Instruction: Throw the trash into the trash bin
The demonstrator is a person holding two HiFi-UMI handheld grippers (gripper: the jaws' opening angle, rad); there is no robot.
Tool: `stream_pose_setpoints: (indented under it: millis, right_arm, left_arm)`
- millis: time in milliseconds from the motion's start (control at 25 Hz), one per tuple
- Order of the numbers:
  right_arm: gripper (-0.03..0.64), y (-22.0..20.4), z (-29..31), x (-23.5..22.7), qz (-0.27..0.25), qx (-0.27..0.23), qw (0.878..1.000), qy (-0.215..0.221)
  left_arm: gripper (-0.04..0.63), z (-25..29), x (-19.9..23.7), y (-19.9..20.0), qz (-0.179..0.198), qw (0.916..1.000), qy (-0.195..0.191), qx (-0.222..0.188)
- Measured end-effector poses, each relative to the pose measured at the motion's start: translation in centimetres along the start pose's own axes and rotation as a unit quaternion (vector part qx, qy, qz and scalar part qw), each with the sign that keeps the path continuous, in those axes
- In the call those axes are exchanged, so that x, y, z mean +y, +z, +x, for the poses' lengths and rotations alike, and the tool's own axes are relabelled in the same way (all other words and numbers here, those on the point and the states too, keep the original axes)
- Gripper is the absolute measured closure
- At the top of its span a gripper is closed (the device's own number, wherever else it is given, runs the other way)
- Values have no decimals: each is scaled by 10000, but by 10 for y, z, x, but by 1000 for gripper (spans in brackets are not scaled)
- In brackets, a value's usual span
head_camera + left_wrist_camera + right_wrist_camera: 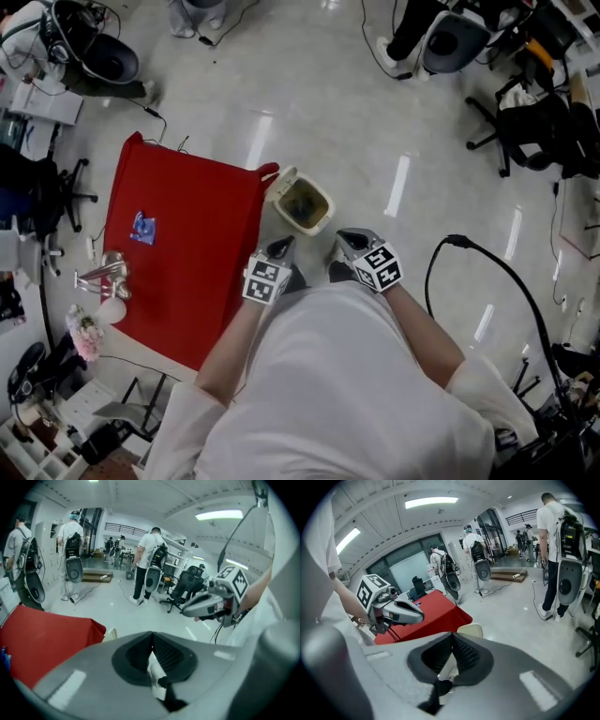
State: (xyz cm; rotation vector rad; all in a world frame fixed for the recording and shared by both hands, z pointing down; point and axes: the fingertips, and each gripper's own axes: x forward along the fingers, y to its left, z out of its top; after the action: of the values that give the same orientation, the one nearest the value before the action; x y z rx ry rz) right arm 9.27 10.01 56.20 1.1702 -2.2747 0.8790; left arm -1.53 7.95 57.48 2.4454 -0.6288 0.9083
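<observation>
Head view, left hand-held gripper (281, 247), right hand-held gripper (350, 240), ribbed jaws together; squarish cream trash bin (326, 201)

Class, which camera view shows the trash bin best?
The head view: the trash bin shows its open top from above. Both gripper views catch only a sliver of its rim beyond their jaws.

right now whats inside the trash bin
In the head view the open trash bin shows a dark, mottled inside, maybe a liner or rubbish; no single item can be told apart, and its bottom is lost in shadow.
</observation>
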Motion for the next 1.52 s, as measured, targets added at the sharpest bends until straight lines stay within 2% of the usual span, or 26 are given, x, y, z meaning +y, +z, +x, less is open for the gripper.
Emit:
stream_pose_setpoints:
  millis: [240, 560, 1040, 1520]
  right_arm:
    - [617, 15, 1, 6, -96, -88, 9999, -17]
    - [617, 32, -2, 3, -267, -185, 9995, -33]
    - [617, 63, 16, 15, -548, -154, 9984, 74]
    - [617, 84, 54, 42, -768, 21, 9967, 274]
  left_arm:
    - [588, -9, 2, 20, -12, 9996, -83, -260]
    - [588, -17, 12, 25, -10, 9994, 123, -329]
    - [573, -58, 72, 15, -292, 9959, 737, -443]
    - [555, -112, 166, -28, -910, 9823, 1577, -446]
